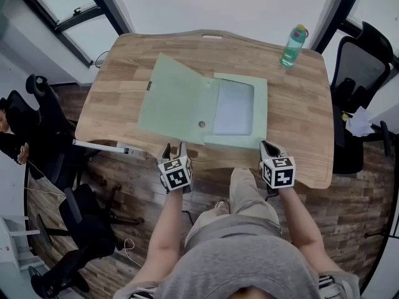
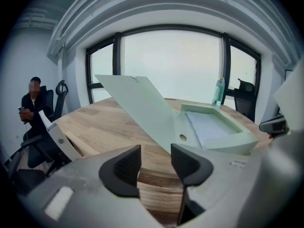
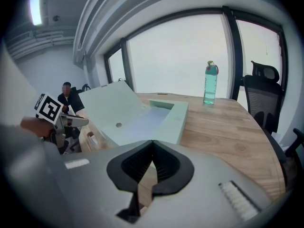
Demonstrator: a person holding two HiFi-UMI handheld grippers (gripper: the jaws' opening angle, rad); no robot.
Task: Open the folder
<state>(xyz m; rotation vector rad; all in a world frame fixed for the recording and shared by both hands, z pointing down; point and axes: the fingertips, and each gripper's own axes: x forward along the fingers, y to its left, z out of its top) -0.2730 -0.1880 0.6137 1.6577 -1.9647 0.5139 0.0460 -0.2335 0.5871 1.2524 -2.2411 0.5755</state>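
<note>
Open box folder (image 1: pixel 187 98), pale green, at the centre of a wooden table (image 1: pixel 293 123) in the head view. Its shallow tray (image 1: pixel 259 104) lies flat on the right half, holding a pale sheet, with its long side running from the near table edge toward the top of the frame. The lid is hinged along the tray's left side. It opens toward the left of the frame and stands slanted, not flat, as the left gripper view shows (image 2: pixel 142 108). A round finger hole (image 1: pixel 202 124) marks the spine near the folder's near edge. The left gripper (image 1: pixel 174 149) sits at lower centre left, over the near table edge just short of the lid's near corner. Its jaws stand apart (image 2: pixel 156 160) with only the table edge showing between them, so it holds nothing. The right gripper (image 1: pixel 269 148) sits at lower centre right, near the tray's near right corner and apart from it. Its jaws are closed against each other and empty (image 3: pixel 152 160). Both bare forearms rise from the bottom of the frame, roughly parallel, with the grippers tilted forward and downward. A green bottle (image 1: pixel 293 45) stands upright at the upper right of the table, well apart from the folder. A seated person (image 1: pixel 9 132) is at the left edge.
</note>
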